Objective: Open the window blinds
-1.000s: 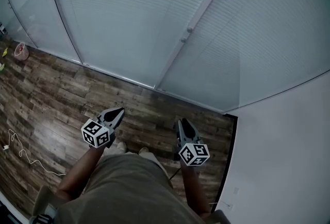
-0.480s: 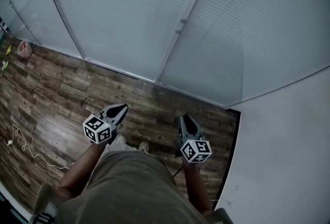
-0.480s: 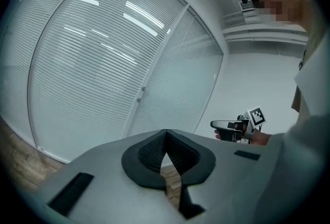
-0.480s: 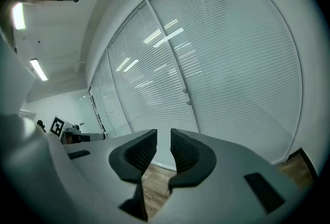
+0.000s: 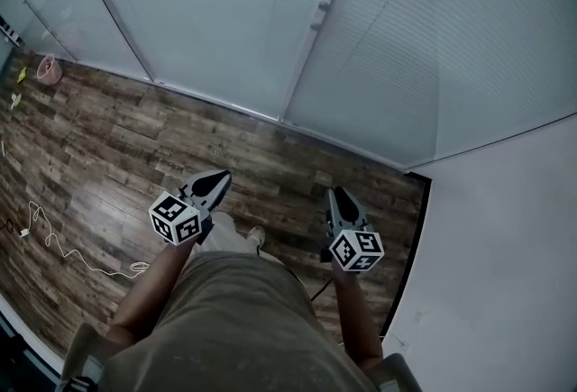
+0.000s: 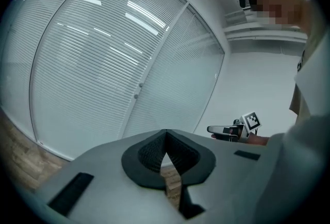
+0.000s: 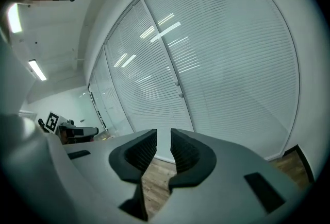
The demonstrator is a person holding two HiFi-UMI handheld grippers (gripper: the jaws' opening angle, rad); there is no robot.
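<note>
Person stepped fwd, closer to blinds (image 5: 207, 12). Left hand-held gripper (image 5: 219, 177) jaws together, right hand-held gripper (image 5: 341, 195) near-together, both empty. Aim for far knob (image 5: 322, 7) on frame, prob. tilt ctrl; open jaws first.

The light is cool, flat and rather dim; in the head view the floor (image 5: 108, 138) is darkest and a soft grey shadow lies across the blinds (image 5: 433, 48) at the right. In the right gripper view a ceiling lamp (image 7: 36, 69) glares near the left edge, and in both gripper views pale streaks mirror on the blinds. Those two views bow straight lines and fall to black at the corners.
</note>
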